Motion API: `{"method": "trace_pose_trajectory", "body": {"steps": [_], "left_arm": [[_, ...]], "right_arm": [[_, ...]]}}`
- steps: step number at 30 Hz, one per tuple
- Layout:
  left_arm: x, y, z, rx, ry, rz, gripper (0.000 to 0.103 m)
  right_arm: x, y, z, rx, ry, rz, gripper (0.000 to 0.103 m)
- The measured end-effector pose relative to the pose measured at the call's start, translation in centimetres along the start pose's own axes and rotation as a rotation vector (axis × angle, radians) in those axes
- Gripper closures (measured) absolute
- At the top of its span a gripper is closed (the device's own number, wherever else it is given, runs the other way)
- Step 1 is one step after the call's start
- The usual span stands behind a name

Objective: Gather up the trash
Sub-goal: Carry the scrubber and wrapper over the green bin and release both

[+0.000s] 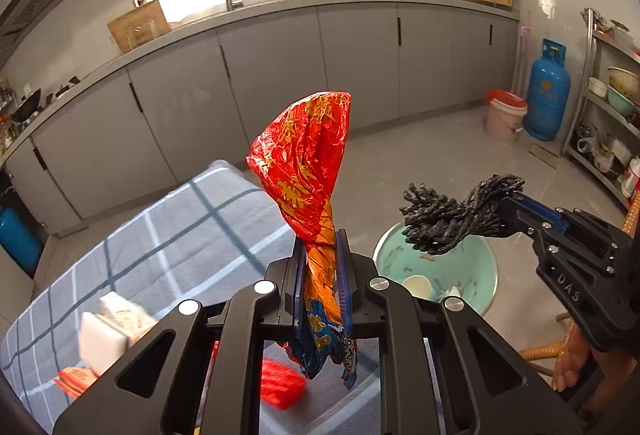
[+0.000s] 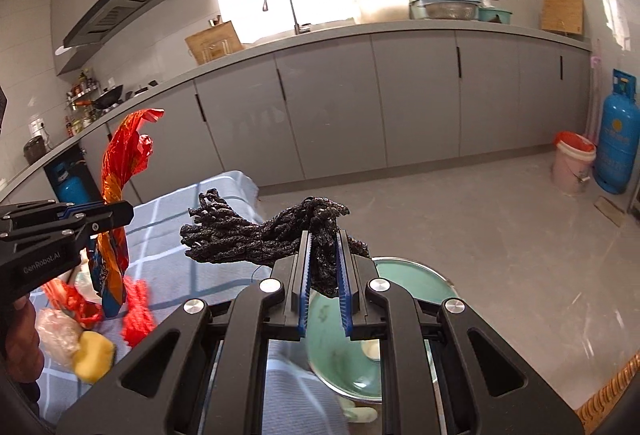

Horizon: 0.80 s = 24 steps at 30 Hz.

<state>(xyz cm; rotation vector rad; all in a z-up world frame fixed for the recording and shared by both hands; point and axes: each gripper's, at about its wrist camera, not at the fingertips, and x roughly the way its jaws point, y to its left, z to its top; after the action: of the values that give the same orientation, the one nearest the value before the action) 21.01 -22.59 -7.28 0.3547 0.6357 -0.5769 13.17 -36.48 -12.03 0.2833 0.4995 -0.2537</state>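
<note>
Left gripper (image 1: 320,267) clamped on the red wrapper (image 1: 308,163), long axis upright, top fanning up past the fingertips, over the checked bench (image 1: 160,235); right gripper (image 2: 323,271) clamped on black mesh wad (image 2: 260,231), trailing left, above the green bin (image 2: 416,283) holding a white cup (image 1: 418,285).

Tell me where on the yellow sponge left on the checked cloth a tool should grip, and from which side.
Grip the yellow sponge across its narrower sides, coming down from above. It lies flat on the checked cloth with its top exposed; a clear plastic bag presses against one side, so approach from the side away from it.
</note>
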Motion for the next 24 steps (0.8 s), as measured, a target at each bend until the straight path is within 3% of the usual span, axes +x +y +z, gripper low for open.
{"method": "trace_pose_trajectory", "body": {"steps": [8,22,24], "left_arm": [[3.2,-4.0,0.6,0.033,0.031,-0.085,0.088],[7.0,-8.3,1.2,0.085,0.06,-0.151,0.086],[7.4,-8.5,1.1,0.089,0.057,-0.152,0.081]], "right_arm": [[2.2,-3.4,-1.4,0.021,0.048,-0.061,0.089],[5.1,-6.7,-4.0,0.04,0.109,-0.129,0.086],[5.4,-7.0,-4.0,0.041,0.112,-0.135,0.083]]}}
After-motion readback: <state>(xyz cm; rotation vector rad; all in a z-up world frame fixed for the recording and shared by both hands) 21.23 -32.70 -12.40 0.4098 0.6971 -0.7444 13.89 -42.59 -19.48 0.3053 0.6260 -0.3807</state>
